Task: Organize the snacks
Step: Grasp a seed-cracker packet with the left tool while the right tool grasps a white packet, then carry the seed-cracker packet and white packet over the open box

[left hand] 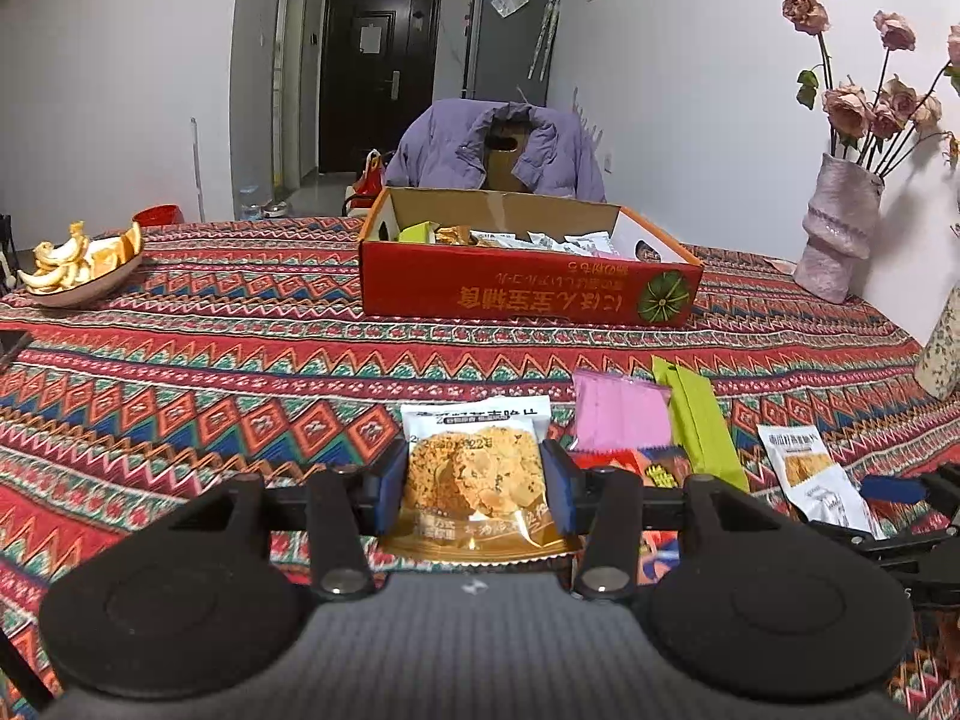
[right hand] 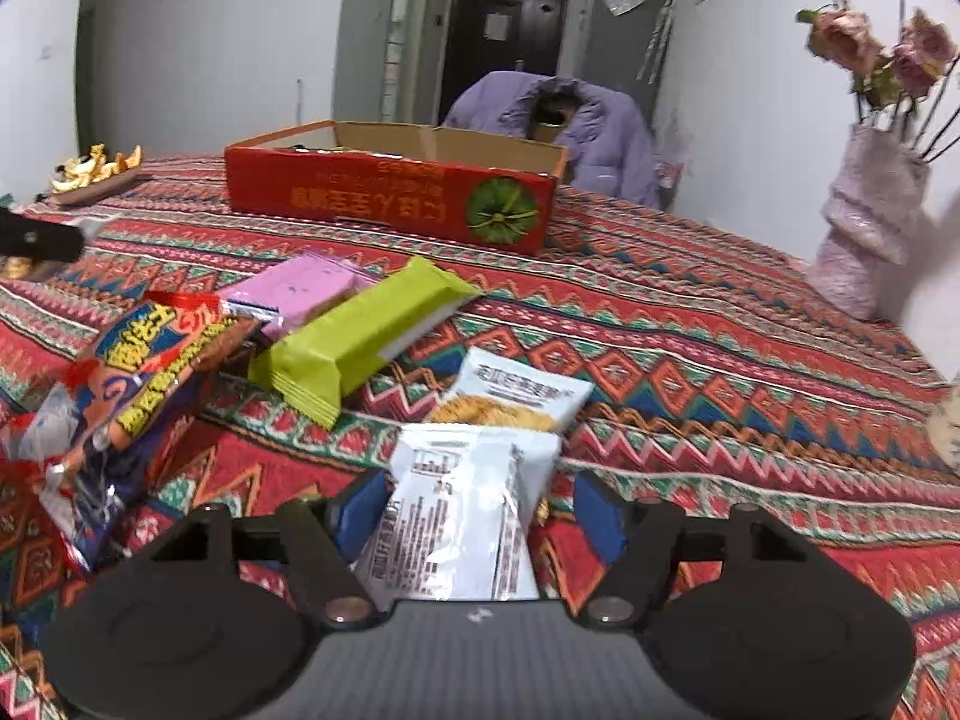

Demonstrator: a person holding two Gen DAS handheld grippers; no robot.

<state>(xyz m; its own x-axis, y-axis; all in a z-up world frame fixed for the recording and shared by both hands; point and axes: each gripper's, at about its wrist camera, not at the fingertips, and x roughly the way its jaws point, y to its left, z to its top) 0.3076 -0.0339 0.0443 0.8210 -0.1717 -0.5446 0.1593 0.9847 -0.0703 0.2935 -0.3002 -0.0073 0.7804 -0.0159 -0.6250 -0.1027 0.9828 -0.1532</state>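
Note:
My left gripper (left hand: 474, 489) is shut on a white-and-gold cookie packet (left hand: 477, 480), held just above the patterned tablecloth. My right gripper (right hand: 477, 510) is open around a white cookie packet (right hand: 468, 510) lying on the cloth; its blue pads stand clear of the packet's sides. That packet also shows in the left wrist view (left hand: 810, 483). A red cardboard box (left hand: 528, 288) holding several snack packets stands at the table's far middle, also in the right wrist view (right hand: 390, 198). A pink packet (right hand: 300, 288), a green bar (right hand: 360, 336) and a red-blue chip bag (right hand: 120, 396) lie left of my right gripper.
A plate of orange peels (left hand: 78, 276) sits at the far left. A pale vase of dried roses (left hand: 840, 228) stands at the far right by the wall. A chair with a purple jacket (left hand: 498, 144) is behind the table.

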